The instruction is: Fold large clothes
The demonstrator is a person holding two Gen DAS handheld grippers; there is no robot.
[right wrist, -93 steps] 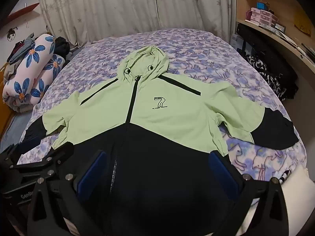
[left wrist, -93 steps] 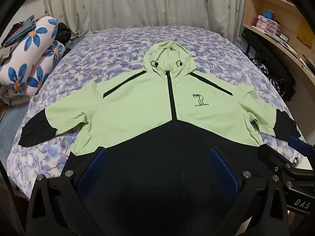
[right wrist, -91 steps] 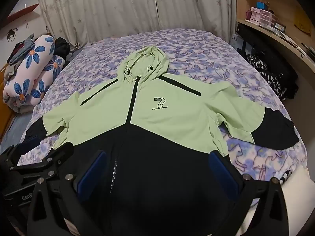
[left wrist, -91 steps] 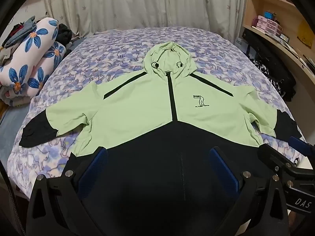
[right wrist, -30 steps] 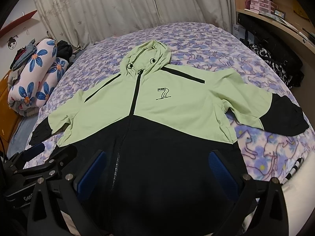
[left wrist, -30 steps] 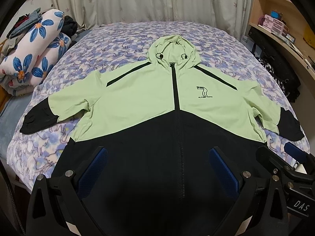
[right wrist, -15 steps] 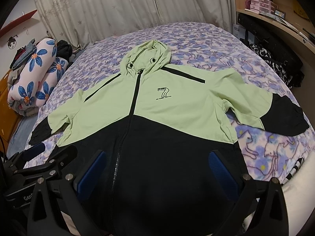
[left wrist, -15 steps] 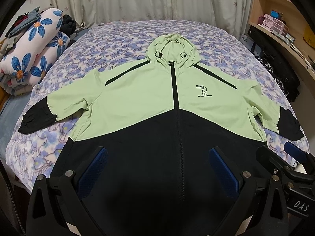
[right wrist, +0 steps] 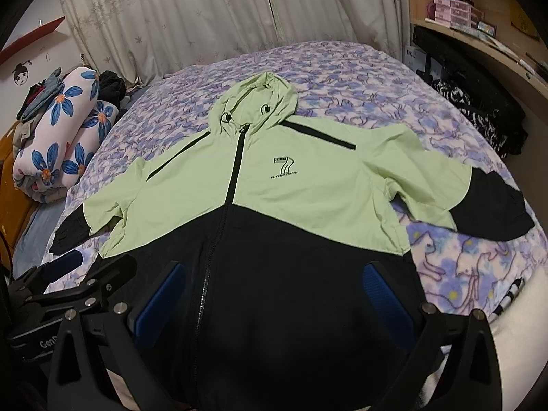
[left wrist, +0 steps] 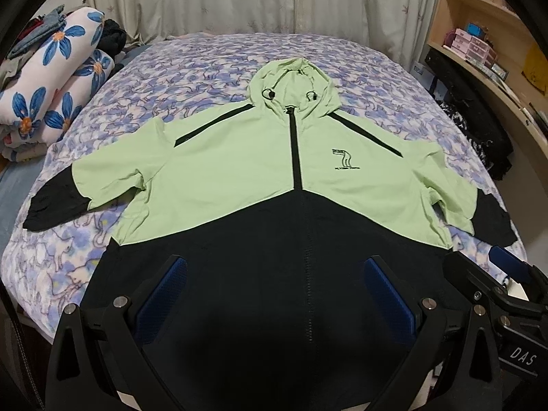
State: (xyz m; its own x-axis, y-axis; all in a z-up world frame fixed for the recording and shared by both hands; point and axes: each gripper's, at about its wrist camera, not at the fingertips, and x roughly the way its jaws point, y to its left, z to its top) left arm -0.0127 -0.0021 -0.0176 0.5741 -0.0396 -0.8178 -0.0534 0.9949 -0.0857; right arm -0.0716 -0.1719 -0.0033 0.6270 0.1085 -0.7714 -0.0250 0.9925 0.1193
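A hooded jacket (left wrist: 239,171) (right wrist: 308,198), light green above and black below, lies spread flat and zipped on the bed, hood away from me, both sleeves out to the sides with black cuffs (left wrist: 51,209) (right wrist: 493,212). My left gripper (left wrist: 274,294) hovers open over the black hem, nothing between its blue pads (left wrist: 164,291). My right gripper (right wrist: 274,294) is open too, above the hem slightly to the right, pads (right wrist: 383,291) empty. Each gripper shows at the edge of the other's view: right gripper (left wrist: 500,284), left gripper (right wrist: 68,277).
The bed (left wrist: 191,78) has a purple patterned cover. Rolled floral quilts (left wrist: 51,85) and piled clothes sit at far left. Curtains (right wrist: 212,17) hang behind. On the right a wooden desk and shelves (left wrist: 486,51) hold boxes, with dark bags (right wrist: 479,102) beside the bed.
Both grippers have edged forward and slightly higher over the jacket, which now sits a bit lower in view. The jacket itself has not moved; both grippers stay open.
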